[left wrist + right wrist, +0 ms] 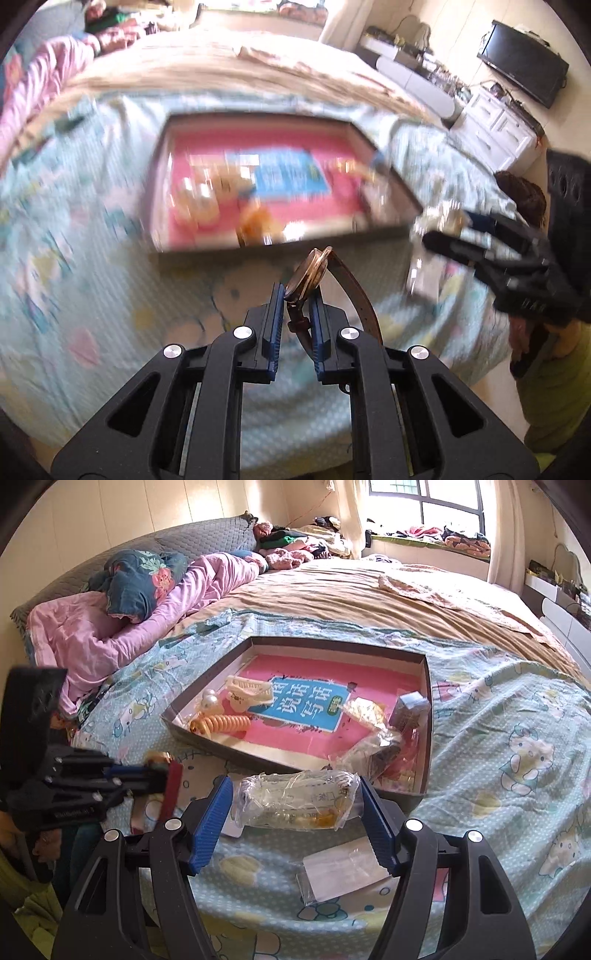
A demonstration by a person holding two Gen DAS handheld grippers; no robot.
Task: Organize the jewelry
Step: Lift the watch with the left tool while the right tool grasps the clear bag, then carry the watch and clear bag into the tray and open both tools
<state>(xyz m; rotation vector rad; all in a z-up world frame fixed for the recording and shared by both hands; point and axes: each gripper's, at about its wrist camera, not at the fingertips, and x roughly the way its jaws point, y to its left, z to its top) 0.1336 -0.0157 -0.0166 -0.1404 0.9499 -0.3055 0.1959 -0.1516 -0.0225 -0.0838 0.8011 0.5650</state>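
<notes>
My left gripper point(298, 295) is shut on a gold wristwatch point(308, 275) with a brown leather strap, held above the bed short of the box; it shows at the left of the right wrist view point(147, 770). My right gripper point(295, 790) is open, its blue pads either side of a clear plastic bag with gold jewelry point(295, 803) lying on the sheet; it also shows in the left wrist view point(443, 240). A shallow grey box with a pink bottom point(424, 686) holds a white hair claw point(247, 692), pearls, an orange spiral hair tie point(221, 725) and several small bags.
A small flat plastic bag point(343, 871) lies on the patterned sheet near my right gripper. Pink bedding and pillows point(122, 616) lie at the left. A dresser and TV point(524, 62) stand to the right of the bed. The bed's edge is just below me.
</notes>
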